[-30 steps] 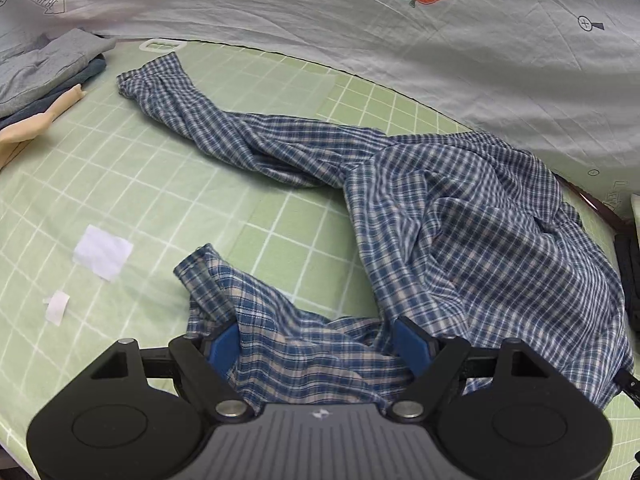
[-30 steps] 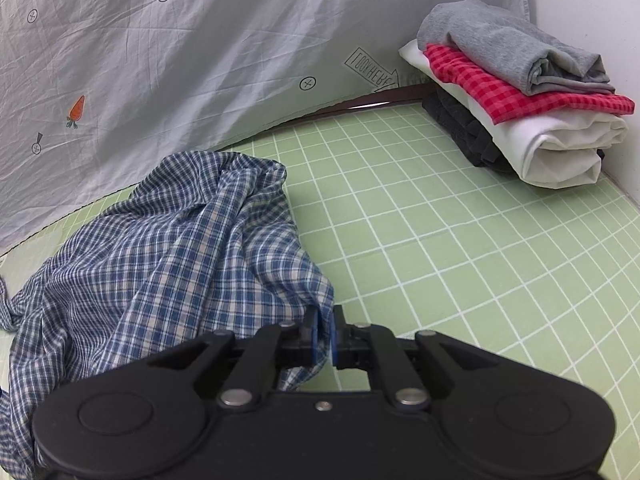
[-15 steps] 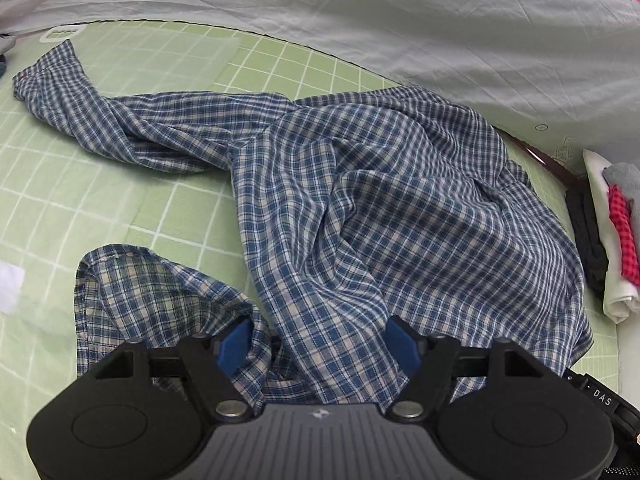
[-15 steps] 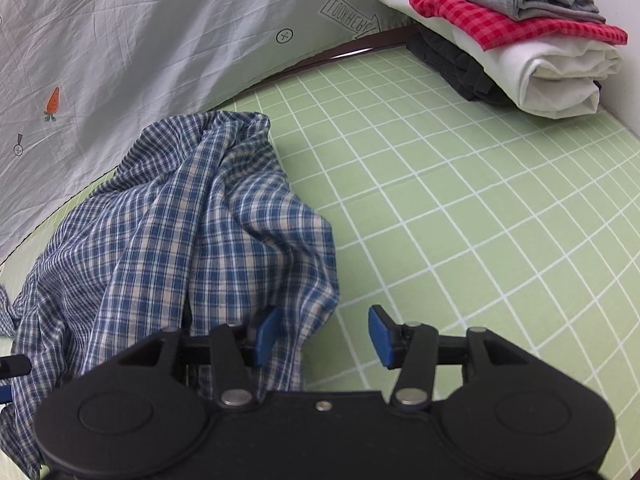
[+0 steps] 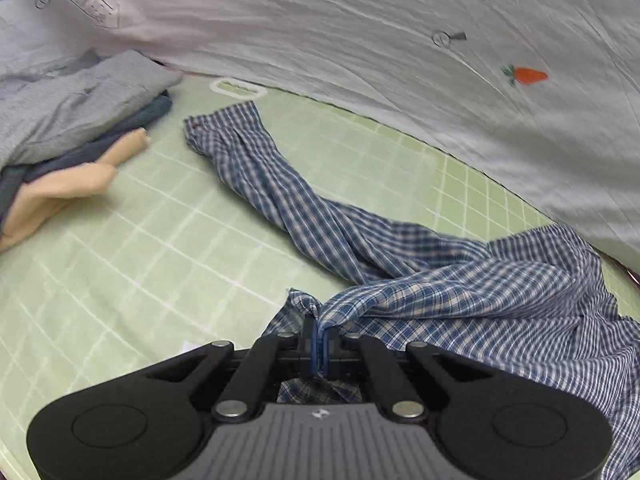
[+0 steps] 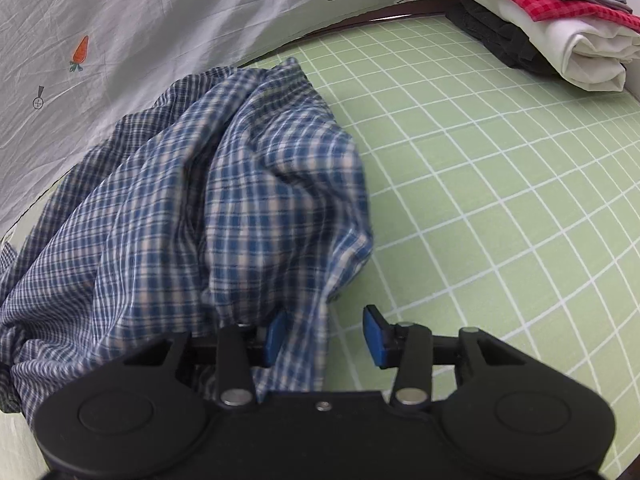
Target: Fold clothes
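- Left wrist view: my left gripper (image 5: 319, 344) has its fingers clenched on a bunched edge of the blue plaid shirt (image 5: 460, 300). The shirt lies crumpled on the green grid bench (image 5: 132, 264), one sleeve (image 5: 256, 168) stretched toward a pile of clothes (image 5: 60, 140) at far left.
- Right wrist view: my right gripper (image 6: 325, 334) has its fingers released and spread, with shirt (image 6: 208, 208) fabric draped over the left one. A folded stack (image 6: 560, 28) sits at far right.
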A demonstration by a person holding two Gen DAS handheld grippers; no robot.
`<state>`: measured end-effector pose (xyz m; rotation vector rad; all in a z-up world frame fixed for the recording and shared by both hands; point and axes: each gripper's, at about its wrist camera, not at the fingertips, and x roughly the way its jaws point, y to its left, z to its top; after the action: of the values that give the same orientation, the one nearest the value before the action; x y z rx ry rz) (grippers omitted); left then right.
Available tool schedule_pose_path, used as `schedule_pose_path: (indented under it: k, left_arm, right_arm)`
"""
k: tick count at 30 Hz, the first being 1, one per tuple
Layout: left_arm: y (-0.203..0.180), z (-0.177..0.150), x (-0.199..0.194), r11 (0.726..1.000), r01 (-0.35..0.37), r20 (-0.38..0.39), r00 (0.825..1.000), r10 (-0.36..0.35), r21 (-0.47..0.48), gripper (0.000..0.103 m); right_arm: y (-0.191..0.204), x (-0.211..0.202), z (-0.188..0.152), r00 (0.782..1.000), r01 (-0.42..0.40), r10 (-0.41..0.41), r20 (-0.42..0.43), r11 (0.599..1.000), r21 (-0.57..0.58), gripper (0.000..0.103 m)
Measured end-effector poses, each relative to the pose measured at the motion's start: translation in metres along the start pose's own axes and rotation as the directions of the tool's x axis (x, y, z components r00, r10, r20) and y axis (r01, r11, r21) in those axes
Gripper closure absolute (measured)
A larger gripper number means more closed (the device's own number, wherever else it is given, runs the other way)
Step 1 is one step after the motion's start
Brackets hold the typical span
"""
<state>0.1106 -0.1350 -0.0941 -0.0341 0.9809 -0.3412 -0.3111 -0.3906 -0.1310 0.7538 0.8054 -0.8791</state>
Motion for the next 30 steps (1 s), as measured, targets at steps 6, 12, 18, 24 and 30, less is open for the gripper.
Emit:
schedule_pose_path:
  k: [6, 12, 18, 24, 30]
  left_arm:
    - [0.026, 0.002, -0.007, 0.998, 0.057, -0.015, 0.998, -0.057, 0.010, 0.061]
    - [0.018, -0.022, -0.009, 0.974, 0.163, -0.091, 0.984, -0.150, 0.154, 0.033]
    - [0.010, -0.049, -0.008, 0.956, 0.169, -0.143, 0.980, -0.138, 0.239, 0.101]
    - [0.033, -0.050, -0.048, 0.977, 0.106, -0.063, 0.993, -0.096, 0.186, 0.102]
    - [0.057, -0.063, -0.084, 0.993, 0.110, -0.061, 0.992, -0.107, 0.043, 0.102]
  right_arm:
    - [0.029, 0.002, -0.016, 0.999, -0.040, 0.040, -0.032, 0.999, 0.010, 0.056]
    - [0.055, 0.005, -0.036, 0.995, -0.078, 0.079, -0.064, 0.997, 0.017, 0.053]
    - [0.065, -0.007, -0.050, 0.994, -0.104, 0.105, -0.018, 0.994, 0.017, 0.100]
    - [0.043, -0.050, -0.049, 0.985, 0.014, -0.016, 0.170, 1.000, 0.015, 0.102]
    - [0.002, -0.072, -0.042, 0.963, 0.120, -0.131, 0.236, 0.991, 0.061, 0.102]
